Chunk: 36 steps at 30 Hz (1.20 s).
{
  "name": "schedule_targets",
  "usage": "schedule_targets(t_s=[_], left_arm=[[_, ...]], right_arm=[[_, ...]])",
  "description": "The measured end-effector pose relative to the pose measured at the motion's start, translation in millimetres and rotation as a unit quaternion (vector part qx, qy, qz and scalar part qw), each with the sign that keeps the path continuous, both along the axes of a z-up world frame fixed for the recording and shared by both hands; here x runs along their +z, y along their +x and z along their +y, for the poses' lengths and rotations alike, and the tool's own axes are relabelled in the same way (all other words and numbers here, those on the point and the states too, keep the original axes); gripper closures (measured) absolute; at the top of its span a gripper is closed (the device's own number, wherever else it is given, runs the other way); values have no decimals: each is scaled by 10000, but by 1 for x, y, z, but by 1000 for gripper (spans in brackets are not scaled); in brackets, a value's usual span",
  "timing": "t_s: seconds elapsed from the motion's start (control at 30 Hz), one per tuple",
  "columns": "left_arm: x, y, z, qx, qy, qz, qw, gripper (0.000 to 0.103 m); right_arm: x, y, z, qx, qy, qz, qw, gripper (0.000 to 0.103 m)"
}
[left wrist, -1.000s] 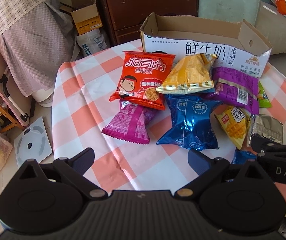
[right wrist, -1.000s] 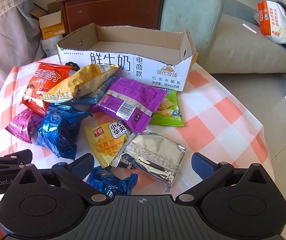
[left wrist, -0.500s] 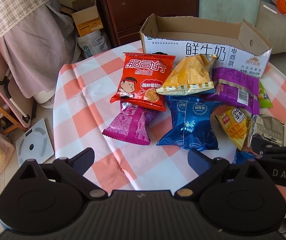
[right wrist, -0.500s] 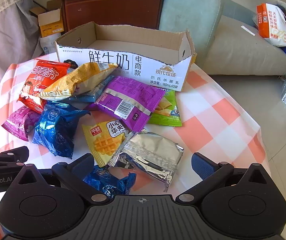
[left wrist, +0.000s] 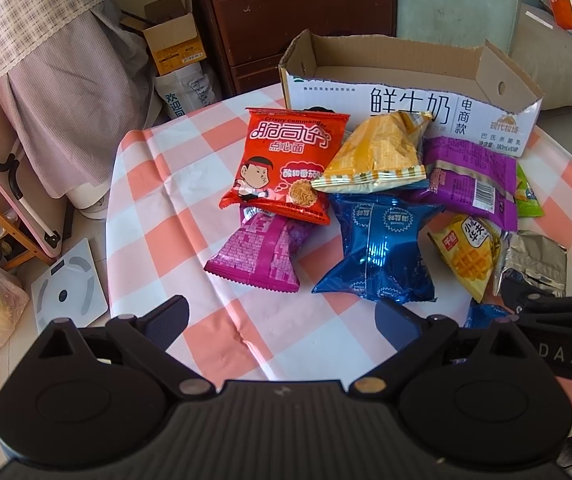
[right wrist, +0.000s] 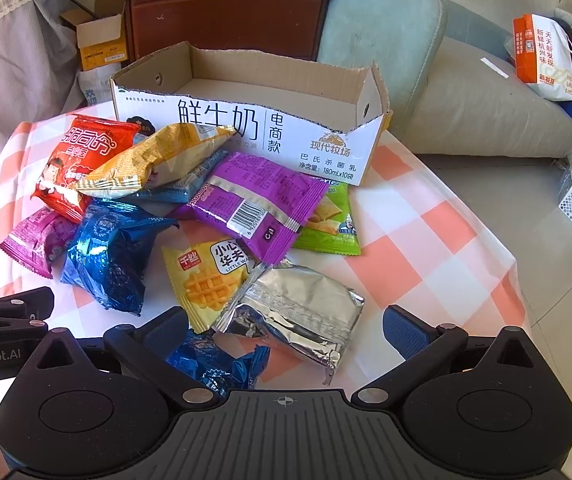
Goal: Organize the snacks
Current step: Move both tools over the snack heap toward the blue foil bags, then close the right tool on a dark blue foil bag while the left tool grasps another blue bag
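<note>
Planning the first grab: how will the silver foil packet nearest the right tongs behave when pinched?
The silver foil packet looks flat and creased, so it probably flexes and crinkles rather than staying stiff. Its glossy film may slip. It overlaps the yellow waffle packet, so lifting it could nudge that one.

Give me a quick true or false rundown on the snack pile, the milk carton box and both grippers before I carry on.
1. The cardboard box already holds several snacks. False: what shows of its inside is bare.
2. The red noodle packet lies partly on the magenta packet. True.
3. The right gripper is shut on the silver packet. False: its jaws stand open, the packet lying between them on the table.
4. The left gripper is open and holds nothing. True.
5. The green packet sits on top of the purple barcode packet. False: the purple one overlaps it.
</note>
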<state>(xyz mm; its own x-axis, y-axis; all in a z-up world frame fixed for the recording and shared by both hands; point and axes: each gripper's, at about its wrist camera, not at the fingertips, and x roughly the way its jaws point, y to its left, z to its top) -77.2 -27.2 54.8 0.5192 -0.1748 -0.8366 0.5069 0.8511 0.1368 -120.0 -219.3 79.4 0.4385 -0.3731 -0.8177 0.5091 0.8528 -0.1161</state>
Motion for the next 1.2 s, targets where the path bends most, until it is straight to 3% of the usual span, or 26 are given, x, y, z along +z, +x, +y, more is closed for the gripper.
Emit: schedule_targets(t_s=[0.87, 1.2], left_arm=[[-1, 0, -1, 24, -67, -20, 10000, 4], [1, 17, 15, 270, -325, -86, 9991, 5]], right_arm=[[0, -3, 0, -8, -4, -7, 10000, 0], [15, -33, -22, -8, 663, -502, 9965, 0]])
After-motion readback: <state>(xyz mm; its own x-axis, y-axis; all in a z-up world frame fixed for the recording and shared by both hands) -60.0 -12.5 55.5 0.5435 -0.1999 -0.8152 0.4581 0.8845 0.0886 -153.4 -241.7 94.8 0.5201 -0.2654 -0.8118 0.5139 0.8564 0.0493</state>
